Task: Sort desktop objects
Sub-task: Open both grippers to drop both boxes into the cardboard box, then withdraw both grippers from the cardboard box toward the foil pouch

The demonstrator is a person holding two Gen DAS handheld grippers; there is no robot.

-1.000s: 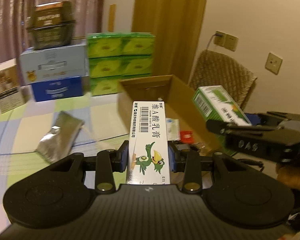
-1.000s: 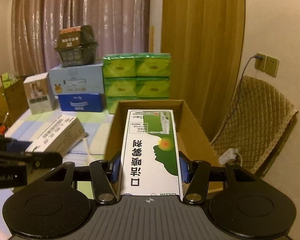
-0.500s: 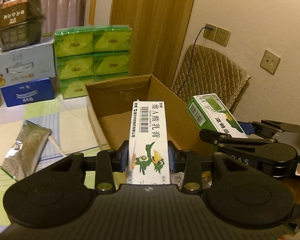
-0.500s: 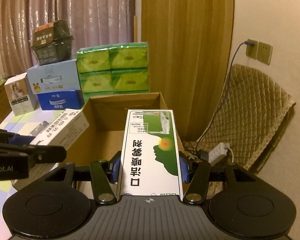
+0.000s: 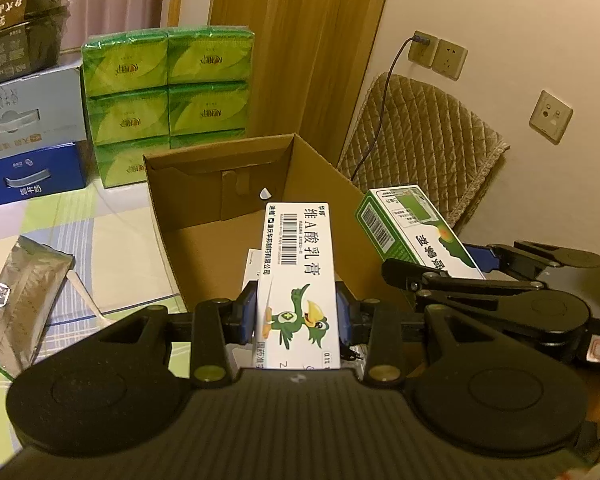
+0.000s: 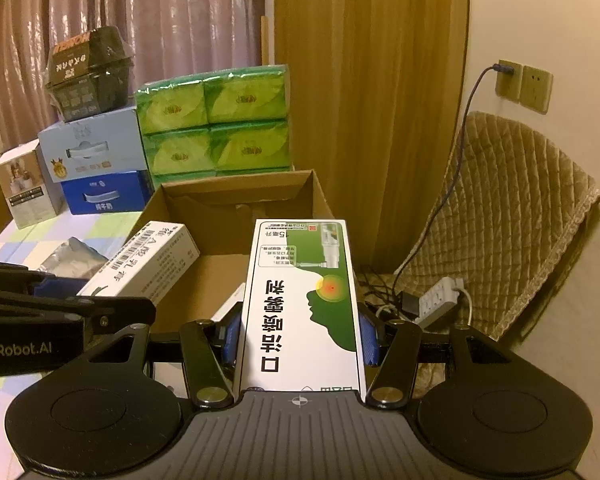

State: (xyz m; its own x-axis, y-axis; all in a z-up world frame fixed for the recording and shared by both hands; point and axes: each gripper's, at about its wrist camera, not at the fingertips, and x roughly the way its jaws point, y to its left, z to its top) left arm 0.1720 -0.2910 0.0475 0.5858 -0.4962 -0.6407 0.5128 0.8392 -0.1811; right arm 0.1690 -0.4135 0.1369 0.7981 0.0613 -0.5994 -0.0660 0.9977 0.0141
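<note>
My left gripper is shut on a narrow white box with a green cartoon bird, held over the near part of the open cardboard box. My right gripper is shut on a wider green and white spray box, also over that cardboard box. Each gripper shows in the other's view: the right gripper with its green box on the right, the left gripper with its white box on the left. A few small items lie on the carton floor.
A silver foil pouch lies on the checked tablecloth left of the carton. Behind stand green tissue packs, blue and grey cartons and a dark tub. A padded chair and a power strip are to the right.
Both grippers have moved to the right and a little down with their boxes, from over the tablecloth to over the open carton, which now looks nearer and larger.
</note>
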